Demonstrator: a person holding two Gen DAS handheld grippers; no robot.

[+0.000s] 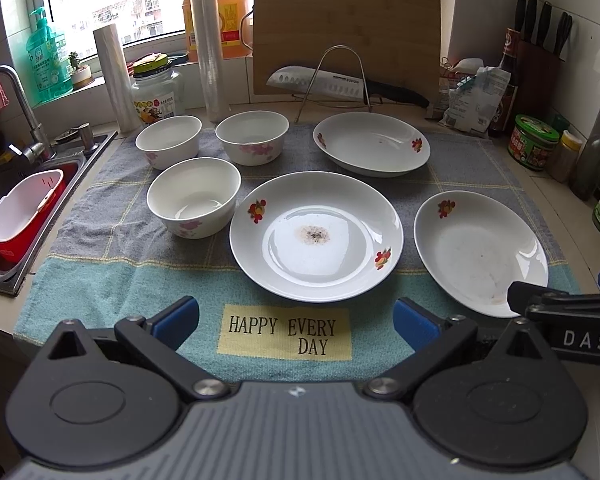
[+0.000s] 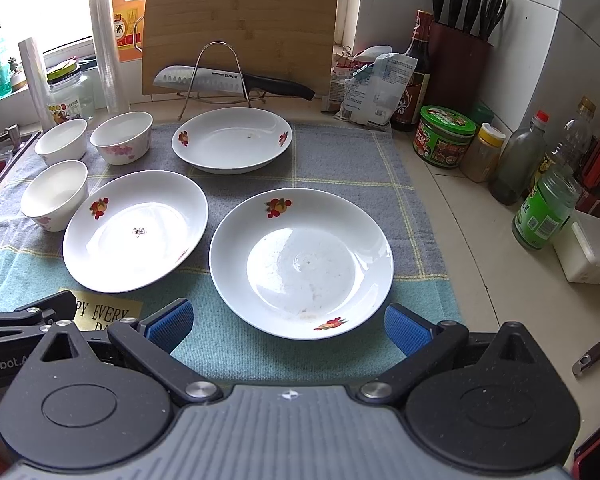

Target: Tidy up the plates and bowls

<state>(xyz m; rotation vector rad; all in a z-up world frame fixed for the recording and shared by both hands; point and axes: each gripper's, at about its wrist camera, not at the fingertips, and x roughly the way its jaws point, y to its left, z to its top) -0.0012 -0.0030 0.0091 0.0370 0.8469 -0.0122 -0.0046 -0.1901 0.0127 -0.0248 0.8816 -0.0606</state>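
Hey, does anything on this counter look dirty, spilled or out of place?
Yes. The middle plate has a dark speckled patch of residue at its centre, and the right plate shows faint smears. A large knife lies across a wire rack behind the dishes, blade exposed. Nothing looks broken or spilled.

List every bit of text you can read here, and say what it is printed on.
"HAPPY EVERY DAY": yellow patch on the towel.
"SUPOR": knife blade.
"DAS": right gripper's arm, cut off.
"nRobot.A": left gripper's arm, cut off.
Bottle, jar and packet labels: too small or blurred.
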